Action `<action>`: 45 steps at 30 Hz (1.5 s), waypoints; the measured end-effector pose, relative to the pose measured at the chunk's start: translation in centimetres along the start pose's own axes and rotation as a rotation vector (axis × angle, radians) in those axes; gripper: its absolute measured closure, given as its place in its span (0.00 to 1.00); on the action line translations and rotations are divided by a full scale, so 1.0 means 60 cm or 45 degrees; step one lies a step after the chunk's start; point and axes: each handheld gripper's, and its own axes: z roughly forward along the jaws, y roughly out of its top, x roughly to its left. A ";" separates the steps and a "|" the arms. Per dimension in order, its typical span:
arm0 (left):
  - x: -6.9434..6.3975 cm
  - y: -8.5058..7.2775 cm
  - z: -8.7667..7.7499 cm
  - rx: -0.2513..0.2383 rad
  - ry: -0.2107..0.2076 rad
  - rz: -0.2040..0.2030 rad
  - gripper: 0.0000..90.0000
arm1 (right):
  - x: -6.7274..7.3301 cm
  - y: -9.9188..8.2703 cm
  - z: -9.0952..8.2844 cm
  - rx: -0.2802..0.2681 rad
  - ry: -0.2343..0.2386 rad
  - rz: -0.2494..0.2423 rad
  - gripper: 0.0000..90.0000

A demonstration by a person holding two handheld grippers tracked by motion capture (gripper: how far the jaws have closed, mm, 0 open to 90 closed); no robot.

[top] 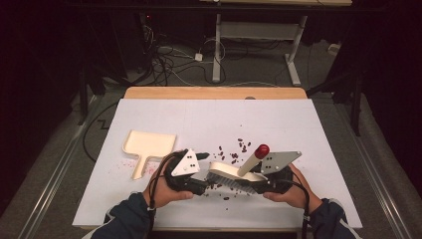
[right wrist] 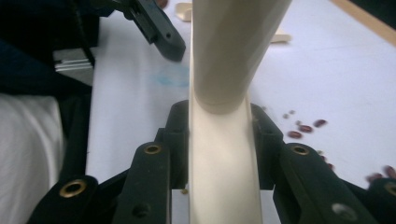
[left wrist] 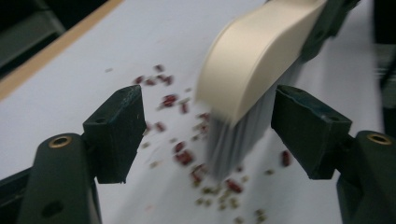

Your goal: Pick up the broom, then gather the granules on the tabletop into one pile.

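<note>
1. Table (top: 308, 129): a white sheet covers it and carries everything below.
2. Dustpan (top: 147, 144): lies flat, just beyond the left gripper and off to its outer side, apart from it.
3. Brush (top: 234, 174): sits between the two grippers, bristles down on the sheet, with its red-tipped handle slanting up.
4. Right gripper (right wrist: 219, 140): jaws pressed on the brush's cream body from both sides.
5. Left gripper (left wrist: 208, 128): jaws spread, pinching nothing; the brush head stands just ahead of them, untouched.
6. Beans (top: 241, 146): scattered beyond and under the brush, with more close to the left jaws.
7. Risk: a fast stroke would likely flick beans off the sheet.
8. Risk: with the dustpan unheld, the brush may push it away, and beans would slip past its lip.
</note>
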 end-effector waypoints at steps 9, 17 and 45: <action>0.033 -0.067 -0.072 0.006 0.299 -0.094 0.22 | -0.025 -0.002 -0.027 -0.062 -0.140 0.109 0.74; 0.033 -0.144 -0.115 0.102 0.423 -0.188 0.22 | -0.052 -0.008 -0.055 -0.090 -0.324 0.206 0.74; 0.036 -0.158 -0.100 0.202 0.400 -0.200 0.22 | -0.171 -0.086 -0.073 0.078 -0.923 0.446 0.74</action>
